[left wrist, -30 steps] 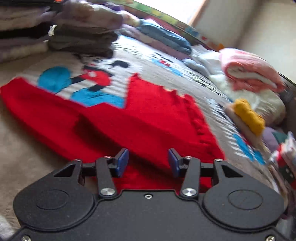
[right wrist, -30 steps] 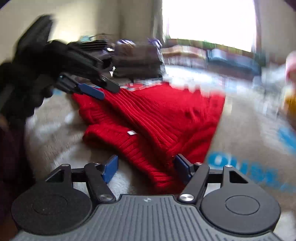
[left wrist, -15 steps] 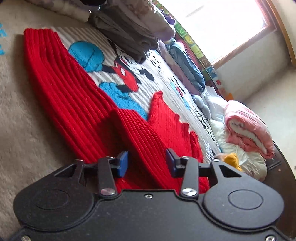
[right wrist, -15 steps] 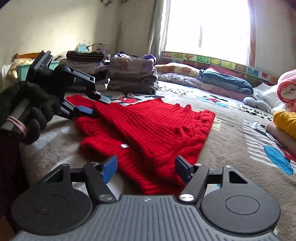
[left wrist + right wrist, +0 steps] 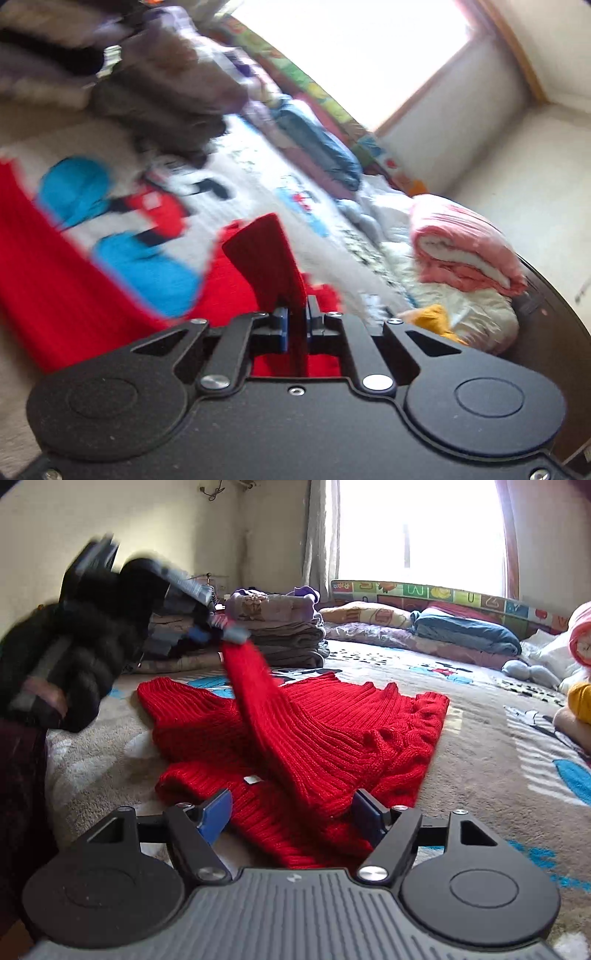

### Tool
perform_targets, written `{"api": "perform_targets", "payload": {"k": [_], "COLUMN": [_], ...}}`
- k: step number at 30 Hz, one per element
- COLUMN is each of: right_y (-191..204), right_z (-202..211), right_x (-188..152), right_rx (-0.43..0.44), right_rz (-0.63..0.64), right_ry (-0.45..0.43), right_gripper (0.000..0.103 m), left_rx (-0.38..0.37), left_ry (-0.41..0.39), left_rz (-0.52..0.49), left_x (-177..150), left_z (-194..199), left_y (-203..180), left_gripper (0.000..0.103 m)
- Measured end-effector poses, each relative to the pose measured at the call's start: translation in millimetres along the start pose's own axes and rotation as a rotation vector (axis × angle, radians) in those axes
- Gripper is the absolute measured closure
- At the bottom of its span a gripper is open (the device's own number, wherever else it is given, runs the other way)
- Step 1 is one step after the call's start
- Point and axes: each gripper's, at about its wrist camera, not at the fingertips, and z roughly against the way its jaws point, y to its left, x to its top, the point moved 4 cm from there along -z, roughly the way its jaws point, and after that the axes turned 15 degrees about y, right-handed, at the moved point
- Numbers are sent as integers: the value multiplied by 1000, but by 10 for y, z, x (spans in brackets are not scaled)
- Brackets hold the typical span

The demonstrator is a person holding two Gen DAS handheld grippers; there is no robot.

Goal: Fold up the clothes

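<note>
A red ribbed sweater [image 5: 332, 731] lies spread on the cartoon-print bedspread [image 5: 491, 760]. A black-gloved hand [image 5: 85, 672] holds my left gripper [image 5: 221, 631] at the left, above the bed, and it is shut on the sweater's sleeve [image 5: 258, 701], which hangs stretched from it down to the body. In the left wrist view the left gripper [image 5: 295, 321] pinches that sleeve [image 5: 266, 254], whose end stands up past the pads. My right gripper [image 5: 291, 808] sits low at the sweater's near edge. Its jaws are opening, with knit lying between the fingers and untouched by the pads.
Stacks of folded clothes [image 5: 277, 627] stand at the back left of the bed. Pillows and a blue quilt [image 5: 465, 631] line the window side. A rolled pink blanket [image 5: 465, 251] and a yellow garment [image 5: 436, 317] lie at the right.
My left gripper has shut on the sleeve and risen, pulling it up off the bed. The right gripper has stayed at the sweater's near edge.
</note>
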Motion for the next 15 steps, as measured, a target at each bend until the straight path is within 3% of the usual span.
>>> {"api": "perform_targets", "payload": {"k": [7, 15], "right_y": [-126, -260], "right_z": [5, 37], "right_x": [12, 15], "right_rx": [75, 141], "right_rz": [-78, -146], "right_ry": [5, -5], "right_gripper": [31, 32], "left_rx": [-18, 18], "left_ry": [38, 113], "left_rz": [-104, -25], "left_x": [225, 355], "left_z": [-528, -1301], "left_y": [-649, -773], "left_gripper": [98, 98]}}
